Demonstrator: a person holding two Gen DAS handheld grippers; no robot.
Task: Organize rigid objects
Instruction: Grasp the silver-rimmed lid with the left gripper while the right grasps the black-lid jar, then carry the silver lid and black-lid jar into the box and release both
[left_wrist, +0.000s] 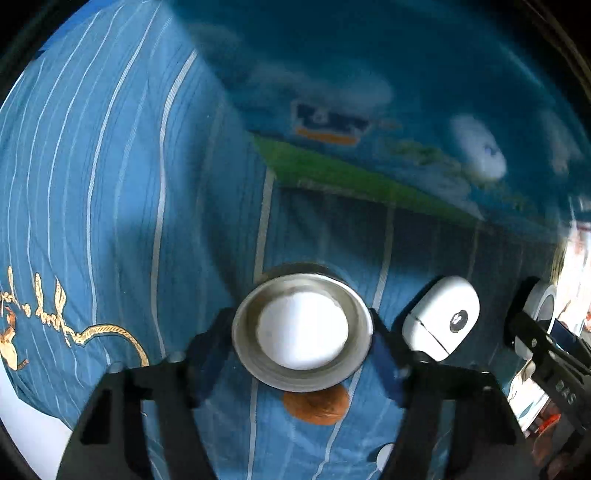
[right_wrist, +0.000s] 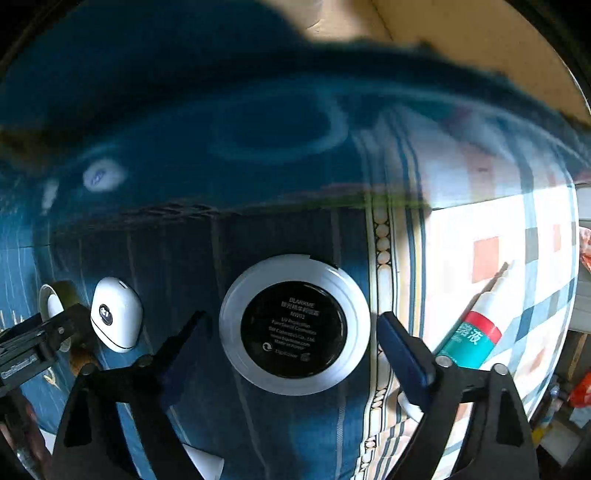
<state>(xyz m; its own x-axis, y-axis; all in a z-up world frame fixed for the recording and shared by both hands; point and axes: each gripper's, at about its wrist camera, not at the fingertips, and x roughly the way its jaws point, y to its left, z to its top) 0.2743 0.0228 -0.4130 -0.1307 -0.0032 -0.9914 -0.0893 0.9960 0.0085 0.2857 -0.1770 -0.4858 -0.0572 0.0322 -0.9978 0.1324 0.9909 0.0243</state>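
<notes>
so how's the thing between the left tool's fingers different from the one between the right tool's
The metal tin in the left tool is silvery with a white centre; the round compact at the right tool has a white rim around a black printed label. The tin's rim touches both fingers, while the compact sits with gaps on both sides. Both are round and face the camera.

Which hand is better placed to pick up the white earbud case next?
Neither is free: the left tongs frame the metal tin, the right tongs the round compact. The earbud case lies between them, apparently nearer the left.
</notes>
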